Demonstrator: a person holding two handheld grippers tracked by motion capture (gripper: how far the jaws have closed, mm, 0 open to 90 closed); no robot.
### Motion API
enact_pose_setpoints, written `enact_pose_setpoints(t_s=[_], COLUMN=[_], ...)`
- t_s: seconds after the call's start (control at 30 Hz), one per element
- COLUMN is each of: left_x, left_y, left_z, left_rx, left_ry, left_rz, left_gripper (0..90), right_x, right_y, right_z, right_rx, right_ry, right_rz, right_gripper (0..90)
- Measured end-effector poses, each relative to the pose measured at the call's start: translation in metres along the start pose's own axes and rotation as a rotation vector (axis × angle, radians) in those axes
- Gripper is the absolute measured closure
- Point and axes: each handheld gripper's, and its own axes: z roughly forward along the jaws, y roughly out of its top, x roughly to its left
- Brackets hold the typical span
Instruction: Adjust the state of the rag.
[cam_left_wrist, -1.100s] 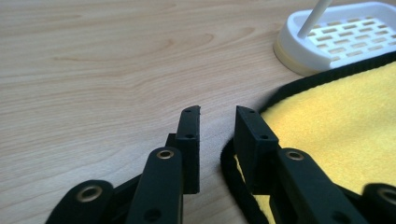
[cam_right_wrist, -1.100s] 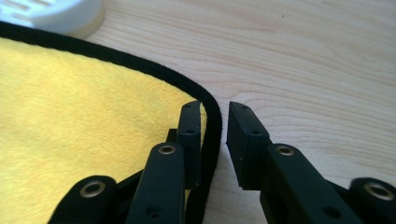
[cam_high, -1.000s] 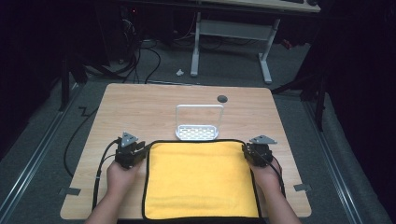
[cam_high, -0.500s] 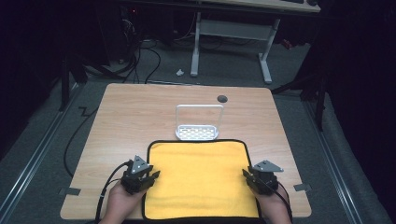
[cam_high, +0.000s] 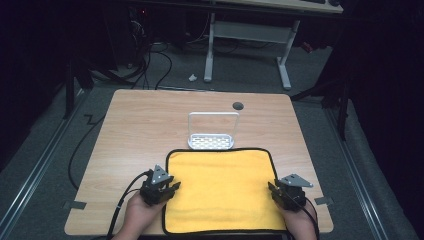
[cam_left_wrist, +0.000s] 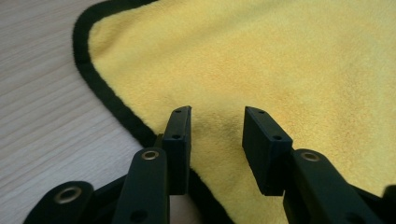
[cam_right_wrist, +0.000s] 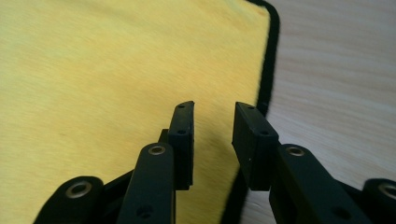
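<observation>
- The yellow cloth (cam_high: 222, 190) is spread flat on the near half of the surface (cam_high: 140, 125), its black hem reaching the near edge; a white rack (cam_high: 212, 131) is stood just beyond its far edge, touching or nearly touching it.
- The left gripper (cam_high: 167, 189) is held at the cloth's left hem, near the near-left corner; its jaws are parted with nothing clamped and have just been opening, with hem and pile seen lying under the gap in the left gripper view (cam_left_wrist: 215, 135).
- The right gripper (cam_high: 278, 192) is held at the right hem, near the near-right corner; its jaws are likewise parted and have just been opening, with only cloth beneath them in the right gripper view (cam_right_wrist: 212, 135).
- If the jaws are closed too high, only nap is likely to be pinched and the hem missed; the cloth would then be left lying.
- If one side is caught before the other, the cloth is likely to be dragged askew and wrinkled.
- If the cloth is pushed farther away, the rack could be nudged or tipped.
- A fold begun from uneven grip points would probably be left with mismatched edges.
</observation>
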Motion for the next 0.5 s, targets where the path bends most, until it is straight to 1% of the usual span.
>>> enact_pose_setpoints(t_s=[0.03, 0.1, 0.13, 0.17, 0.2, 0.23, 0.27, 0.3, 0.33, 0.37, 0.4, 0.43, 0.47, 0.5], left_x=[0.002, 0.009, 0.012, 0.014, 0.016, 0.016, 0.020, 0.022, 0.023, 0.023, 0.025, 0.028, 0.030, 0.030], left_y=[-0.001, -0.003, -0.004, -0.004, -0.004, -0.004, -0.004, -0.005, -0.005, -0.005, -0.005, -0.004, -0.003, -0.003], left_z=[-0.003, -0.008, -0.010, -0.011, -0.012, -0.012, -0.013, -0.012, -0.012, -0.012, -0.010, -0.008, -0.008, -0.008], left_rx=[-0.018, -0.054, -0.062, -0.067, -0.071, -0.071, -0.078, -0.078, -0.075, -0.075, -0.076, -0.068, -0.072, -0.072], left_ry=[0.005, 0.011, 0.015, 0.023, 0.027, 0.027, 0.027, 0.029, 0.031, 0.031, 0.031, 0.030, 0.029, 0.029], left_rz=[-0.012, -0.045, -0.060, -0.067, -0.071, -0.071, -0.074, -0.076, -0.073, -0.073, -0.073, -0.082, -0.087, -0.087], left_gripper=[61.1, 60.4, 59.7, 59.5, 59.0, 58.2, 57.9, 57.6, 57.3, 56.7, 56.7, 56.0, 55.8, 55.5], right_x=[0.005, 0.016, 0.021, 0.026, 0.032, 0.032, 0.043, 0.049, 0.056, 0.062, 0.062, 0.075, 0.082, 0.082], right_y=[0.002, 0.007, 0.009, 0.012, 0.015, 0.015, 0.021, 0.025, 0.028, 0.031, 0.031, 0.036, 0.037, 0.037], right_z=[-0.002, -0.005, -0.006, -0.007, -0.008, -0.008, -0.008, -0.008, -0.008, -0.007, -0.007, -0.007, -0.006, -0.006], right_rx=[-0.015, -0.047, -0.059, -0.072, -0.085, -0.085, -0.100, -0.104, -0.107, -0.115, -0.115, -0.128, -0.131, -0.131], right_ry=[-0.002, 0.010, 0.009, 0.010, 0.014, 0.014, 0.021, 0.019, 0.031, 0.039, 0.039, 0.055, 0.063, 0.063], right_rz=[-0.014, -0.015, -0.025, -0.035, -0.039, -0.039, -0.051, -0.053, -0.056, -0.069, -0.069, -0.089, -0.096, -0.096], right_gripper=[69.4, 69.2, 69.5, 69.6, 69.7, 69.7, 69.7, 70.2, 70.6, 70.1, 70.1, 67.9, 66.3, 66.3])
